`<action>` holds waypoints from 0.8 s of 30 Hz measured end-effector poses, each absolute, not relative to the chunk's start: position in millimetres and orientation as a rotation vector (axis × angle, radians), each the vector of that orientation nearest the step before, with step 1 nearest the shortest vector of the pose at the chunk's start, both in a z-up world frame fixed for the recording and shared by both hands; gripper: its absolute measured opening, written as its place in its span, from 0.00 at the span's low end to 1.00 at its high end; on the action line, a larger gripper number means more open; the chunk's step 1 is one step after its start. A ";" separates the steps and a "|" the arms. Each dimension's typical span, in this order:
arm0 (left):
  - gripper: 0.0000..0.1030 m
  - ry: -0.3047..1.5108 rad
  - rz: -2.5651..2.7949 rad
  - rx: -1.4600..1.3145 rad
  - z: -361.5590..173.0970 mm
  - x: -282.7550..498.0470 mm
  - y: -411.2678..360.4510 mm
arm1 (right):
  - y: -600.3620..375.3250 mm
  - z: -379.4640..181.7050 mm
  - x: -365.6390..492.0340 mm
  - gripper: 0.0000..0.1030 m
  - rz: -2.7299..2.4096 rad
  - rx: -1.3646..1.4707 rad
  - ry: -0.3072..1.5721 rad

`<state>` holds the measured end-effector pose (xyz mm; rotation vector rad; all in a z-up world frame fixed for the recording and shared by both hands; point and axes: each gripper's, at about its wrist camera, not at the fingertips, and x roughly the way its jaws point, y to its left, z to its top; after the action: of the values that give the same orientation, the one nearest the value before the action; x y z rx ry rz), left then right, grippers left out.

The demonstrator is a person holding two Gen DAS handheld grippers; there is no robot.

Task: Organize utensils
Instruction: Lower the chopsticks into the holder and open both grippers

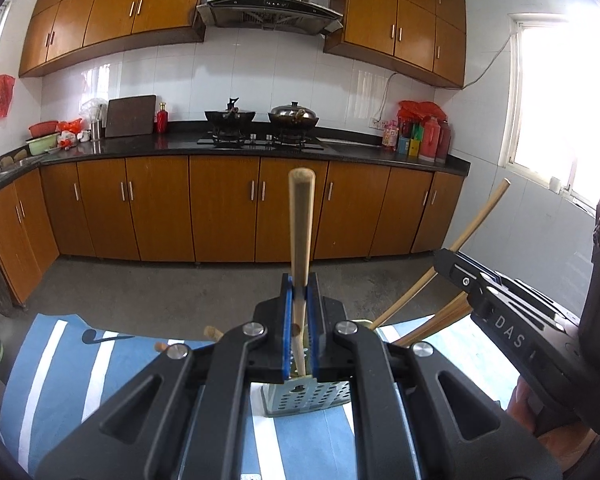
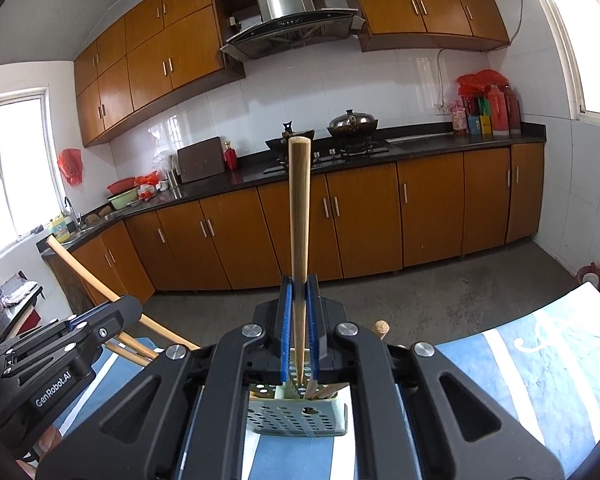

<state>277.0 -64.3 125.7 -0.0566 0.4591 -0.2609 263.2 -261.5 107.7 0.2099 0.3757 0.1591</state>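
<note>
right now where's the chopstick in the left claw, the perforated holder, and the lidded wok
chopstick (image 1: 301, 232), left wrist view, mid shaft above the claw
perforated holder (image 2: 298, 420), right wrist view, front wall
lidded wok (image 1: 293, 114), left wrist view, lid

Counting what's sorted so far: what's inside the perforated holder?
In the perforated holder, wooden chopsticks lean at its right; the right gripper holds another chopstick over it. Both grippers' jaws cover most of the interior.

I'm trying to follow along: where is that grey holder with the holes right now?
The perforated grey utensil holder stands on the blue striped cloth, directly beneath both grippers, chopsticks already leaning inside it.
</note>
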 end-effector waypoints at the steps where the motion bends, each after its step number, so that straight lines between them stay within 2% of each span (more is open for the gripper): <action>1: 0.07 0.461 -0.260 -0.056 124.5 277.4 -64.3 | -261.3 107.3 263.5 0.08 0.160 0.211 0.379; 12: 0.09 0.469 -0.267 -0.083 126.6 282.0 -65.3 | -264.1 107.9 266.2 0.09 0.166 0.217 0.406; 14: 0.14 0.459 -0.266 -0.104 129.0 280.0 -61.5 | -266.9 112.1 262.4 0.15 0.161 0.218 0.391; 16: 0.18 0.448 -0.263 -0.112 132.1 278.0 -57.9 | -271.4 116.7 257.3 0.35 0.156 0.225 0.366; 22: 0.22 0.424 -0.255 -0.138 141.4 267.6 -48.8 | -282.9 127.3 241.2 0.37 0.155 0.241 0.321; 24: 0.25 0.408 -0.251 -0.151 146.5 261.0 -43.2 | -286.1 129.4 233.2 0.40 0.149 0.237 0.304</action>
<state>261.1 -43.2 146.5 -0.1506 0.4077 -0.2511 233.2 -286.1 129.4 0.2365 0.3040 0.1490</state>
